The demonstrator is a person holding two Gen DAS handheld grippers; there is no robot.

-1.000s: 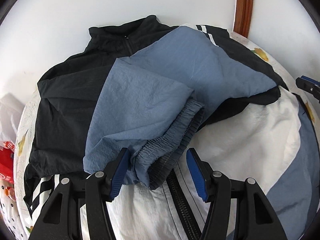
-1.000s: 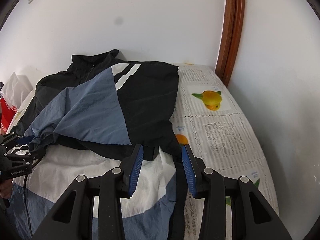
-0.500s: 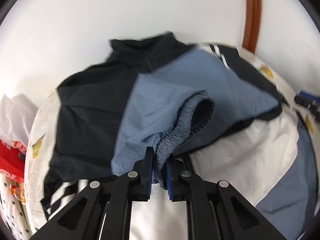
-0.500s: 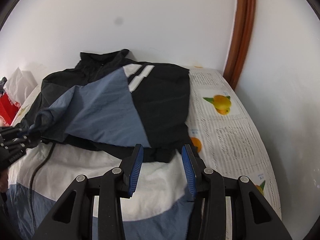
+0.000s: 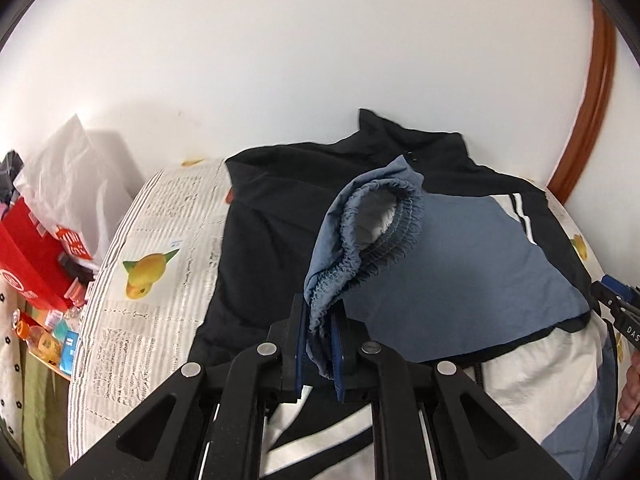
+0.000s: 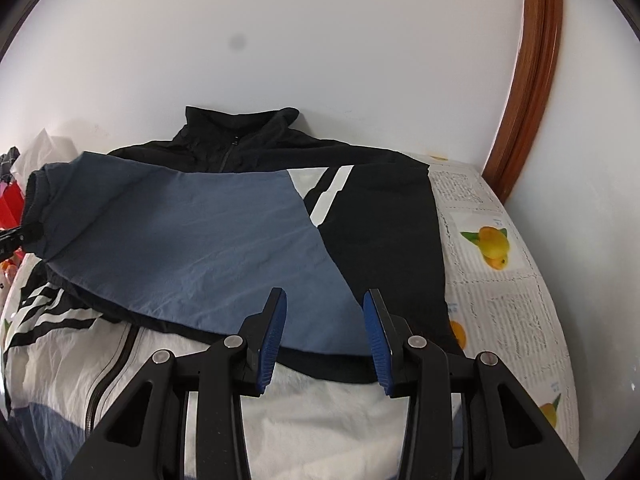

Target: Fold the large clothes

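Note:
A black, blue and white zip jacket (image 6: 376, 240) lies front-up on a table, collar toward the wall. Its blue sleeve (image 6: 192, 240) is stretched across the chest. My left gripper (image 5: 318, 340) is shut on the sleeve's elastic cuff (image 5: 372, 236) and holds it lifted above the jacket's left side. My right gripper (image 6: 325, 330) is open and empty, just above the sleeve's lower edge near the jacket's middle. The right gripper also shows at the right edge of the left wrist view (image 5: 616, 304).
A fruit-print tablecloth (image 6: 496, 280) covers the table. A white wall stands right behind the collar. A brown wooden frame (image 6: 528, 92) runs up at the right. A red box (image 5: 28, 252) and a white plastic bag (image 5: 76, 168) sit left of the table.
My left gripper closed on the blue cuff, then lifted it and carried it left, pulling the sleeve out across the chest. My right gripper stayed open and shifted slightly left over the jacket.

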